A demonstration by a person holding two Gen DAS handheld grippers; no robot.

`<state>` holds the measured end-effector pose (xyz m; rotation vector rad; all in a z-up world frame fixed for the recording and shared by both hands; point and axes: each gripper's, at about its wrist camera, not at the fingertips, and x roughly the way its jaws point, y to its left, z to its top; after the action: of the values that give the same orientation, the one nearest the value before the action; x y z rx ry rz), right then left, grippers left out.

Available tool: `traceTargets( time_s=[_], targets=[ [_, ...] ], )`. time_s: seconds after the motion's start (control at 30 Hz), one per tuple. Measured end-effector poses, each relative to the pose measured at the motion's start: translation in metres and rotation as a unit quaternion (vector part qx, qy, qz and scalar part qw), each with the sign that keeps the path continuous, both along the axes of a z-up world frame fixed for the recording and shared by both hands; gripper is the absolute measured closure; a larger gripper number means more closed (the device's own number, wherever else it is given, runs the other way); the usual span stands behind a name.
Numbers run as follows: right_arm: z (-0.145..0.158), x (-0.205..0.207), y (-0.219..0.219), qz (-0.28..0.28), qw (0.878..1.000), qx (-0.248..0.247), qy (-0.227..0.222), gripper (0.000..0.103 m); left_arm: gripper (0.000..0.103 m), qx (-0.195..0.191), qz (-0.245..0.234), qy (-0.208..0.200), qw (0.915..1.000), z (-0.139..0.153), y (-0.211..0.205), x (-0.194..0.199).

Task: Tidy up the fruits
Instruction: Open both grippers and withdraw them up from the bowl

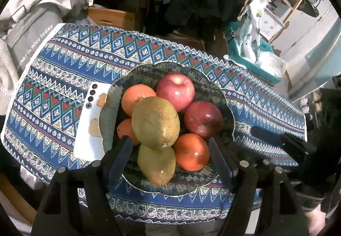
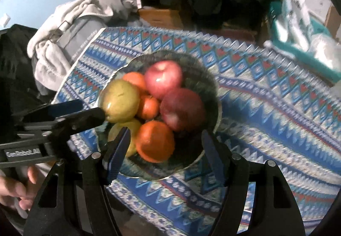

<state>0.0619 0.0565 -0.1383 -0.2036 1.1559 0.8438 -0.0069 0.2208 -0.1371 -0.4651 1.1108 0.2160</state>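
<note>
Fruits point(image 1: 155, 122) sit heaped in the glass bowl point(image 1: 213, 78). Left gripper point(image 1: 170, 148) and right gripper point(image 2: 166, 144) hover above the bowl, both released, grasping nothing.

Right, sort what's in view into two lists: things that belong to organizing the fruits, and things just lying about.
Belongs to the job:
- bowl
- two pears, one stacked on the other
- two apples
- oranges
- left gripper and right gripper, both above the bowl

Just lying about:
- phone beside the bowl
- patterned tablecloth
- grey bag
- teal box
</note>
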Motion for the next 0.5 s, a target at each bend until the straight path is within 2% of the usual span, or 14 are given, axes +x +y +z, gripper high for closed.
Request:
traceTargets(
  time_s=[0.2,0.4,0.5],
  targets=[
    [0.026,0.005,-0.012,-0.016,0.999,0.003,-0.036,0.032,0.027,-0.004,0.004,-0.027,0.9996,0.021,0.0,-0.008],
    [0.049,0.008,-0.029,-0.035,0.998,0.017,-0.055,0.032,0.026,0.014,-0.008,-0.049,0.9987,0.044,-0.009,-0.011],
    [0.061,0.007,-0.036,-0.041,0.997,0.022,-0.066,0.032,0.022,0.024,-0.014,-0.061,0.9978,0.053,-0.015,-0.012]
  ],
)
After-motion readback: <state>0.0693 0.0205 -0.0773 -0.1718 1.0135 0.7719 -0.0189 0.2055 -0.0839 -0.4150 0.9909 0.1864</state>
